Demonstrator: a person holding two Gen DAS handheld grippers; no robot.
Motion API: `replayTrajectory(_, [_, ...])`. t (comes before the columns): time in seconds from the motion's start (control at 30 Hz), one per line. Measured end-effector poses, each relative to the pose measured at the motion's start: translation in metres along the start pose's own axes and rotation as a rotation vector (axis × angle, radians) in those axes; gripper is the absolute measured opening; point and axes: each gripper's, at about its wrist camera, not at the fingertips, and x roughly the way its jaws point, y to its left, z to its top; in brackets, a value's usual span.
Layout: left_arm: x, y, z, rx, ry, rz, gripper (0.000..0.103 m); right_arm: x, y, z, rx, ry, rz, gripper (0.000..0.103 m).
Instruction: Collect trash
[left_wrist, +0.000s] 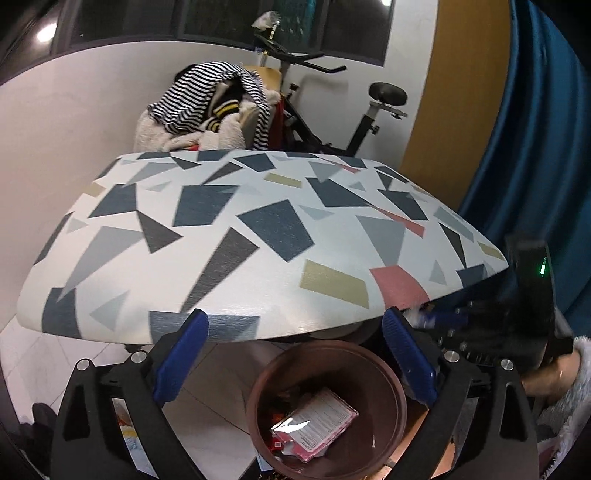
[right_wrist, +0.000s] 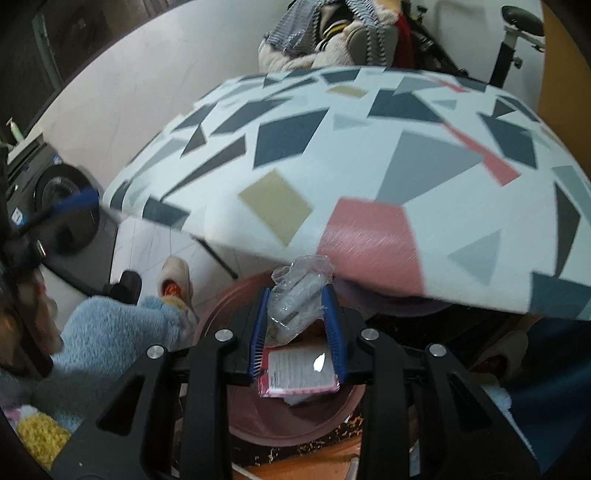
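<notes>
White wall, exercise bike, blue curtain

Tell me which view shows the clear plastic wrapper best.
The right wrist view: the clear plastic wrapper sits pinched in the right hand-held gripper above the brown bin. The left wrist view shows at most a blurred scrap.

Brown bin, pink packet, geometric-patterned white table
</notes>
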Motion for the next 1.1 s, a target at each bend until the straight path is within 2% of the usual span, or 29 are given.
replayTrajectory(0.03, [-0.002, 0.001, -0.001, -0.003, -0.003, 0.005, 0.093, 0.008, 0.006, -0.005, -0.013, 0.029, 0.01, 0.032])
replayTrajectory(0.33, [-0.006, 0.011, -0.005, -0.03, -0.004, 0.056, 0.093, 0.036, 0.03, -0.019, -0.065, 0.108, 0.041, 0.033])
replayTrajectory(0.43, [-0.006, 0.012, -0.006, -0.028, -0.003, 0.077, 0.093, 0.038, 0.034, -0.02, -0.075, 0.102, 0.027, 0.039])
replayTrajectory(0.47, [-0.006, 0.012, -0.006, -0.029, -0.004, 0.082, 0.094, 0.037, 0.035, -0.02, -0.076, 0.097, 0.024, 0.049])
replayTrajectory(0.5, [-0.006, 0.012, -0.006, -0.029, -0.005, 0.088, 0.094, 0.036, 0.035, -0.021, -0.076, 0.093, 0.022, 0.054])
replayTrajectory(0.57, [-0.007, 0.012, -0.004, -0.026, -0.009, 0.094, 0.094, 0.031, 0.036, -0.02, -0.079, 0.067, 0.007, 0.067])
replayTrajectory(0.6, [-0.008, 0.012, -0.003, -0.022, -0.012, 0.094, 0.094, 0.03, 0.037, -0.02, -0.08, 0.062, 0.002, 0.069])
replayTrajectory(0.73, [-0.013, 0.006, 0.009, 0.011, -0.04, 0.114, 0.097, 0.011, 0.033, -0.006, -0.076, -0.009, -0.039, 0.087])
replayTrajectory(0.93, [-0.027, -0.002, 0.04, 0.024, -0.107, 0.123, 0.097, -0.034, 0.024, 0.024, -0.068, -0.133, -0.106, 0.096])
replayTrajectory(1.1, [-0.041, -0.014, 0.073, 0.056, -0.153, 0.159, 0.097, -0.08, 0.015, 0.056, -0.068, -0.237, -0.165, 0.097])
